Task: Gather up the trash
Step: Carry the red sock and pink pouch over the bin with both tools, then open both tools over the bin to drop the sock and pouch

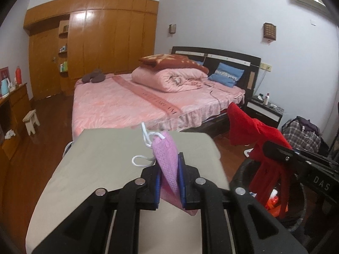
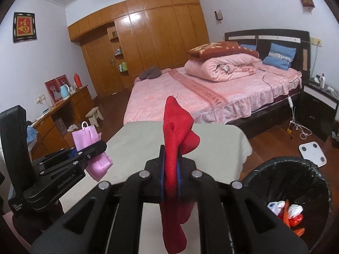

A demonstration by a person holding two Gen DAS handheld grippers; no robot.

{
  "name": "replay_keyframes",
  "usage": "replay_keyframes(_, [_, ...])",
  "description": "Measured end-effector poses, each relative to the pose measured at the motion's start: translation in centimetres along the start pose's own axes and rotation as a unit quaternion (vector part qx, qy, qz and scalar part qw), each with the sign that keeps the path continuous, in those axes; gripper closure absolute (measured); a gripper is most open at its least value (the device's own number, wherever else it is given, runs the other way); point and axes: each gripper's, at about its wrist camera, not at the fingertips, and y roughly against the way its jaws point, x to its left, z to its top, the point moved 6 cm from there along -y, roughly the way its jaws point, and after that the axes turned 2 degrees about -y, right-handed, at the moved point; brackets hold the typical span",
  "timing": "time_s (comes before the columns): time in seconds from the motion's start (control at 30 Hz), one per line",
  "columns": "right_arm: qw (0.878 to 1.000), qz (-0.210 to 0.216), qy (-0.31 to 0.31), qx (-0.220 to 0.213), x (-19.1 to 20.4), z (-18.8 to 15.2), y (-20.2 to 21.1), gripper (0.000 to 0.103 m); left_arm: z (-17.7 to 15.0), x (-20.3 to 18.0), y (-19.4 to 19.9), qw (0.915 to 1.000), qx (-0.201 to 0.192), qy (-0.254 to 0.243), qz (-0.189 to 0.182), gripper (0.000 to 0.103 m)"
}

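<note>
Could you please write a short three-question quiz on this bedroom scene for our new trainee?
1. True or false: the left tool is shut on a pink face mask.
2. What does the right tool hold: A) a red cloth, B) a blue pillow, C) a white bottle?
3. Fill in: the bin on the right is lined with a ____ bag.

Key: 1 true; 2 A; 3 black.
</note>
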Motion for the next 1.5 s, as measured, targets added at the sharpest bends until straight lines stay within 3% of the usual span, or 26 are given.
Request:
replay_keyframes(0.8, [0.995,-0.083,-0.036,-0.053,-8.8,-1.0,8.3,0.092,1.2,-12.0,-0.2,0.9941,-0.016,-0.059,-0.090,0.088])
replay_keyframes(1.13, [0.988,-0.138,-0.053,-0.053,-14.2,-2.8,10.2,0.092,0.3,-18.1,-2.9,0.9852,-0.004,-0.089,-0.146,0.088])
replay_keyframes(1.5, [0.978,-0.188,-0.080,-0.032,-21.0,-5.2,9.8,0.092,-1.6,-24.1,-7.1,0.9757,0.018,-0.122,-0.181,0.087])
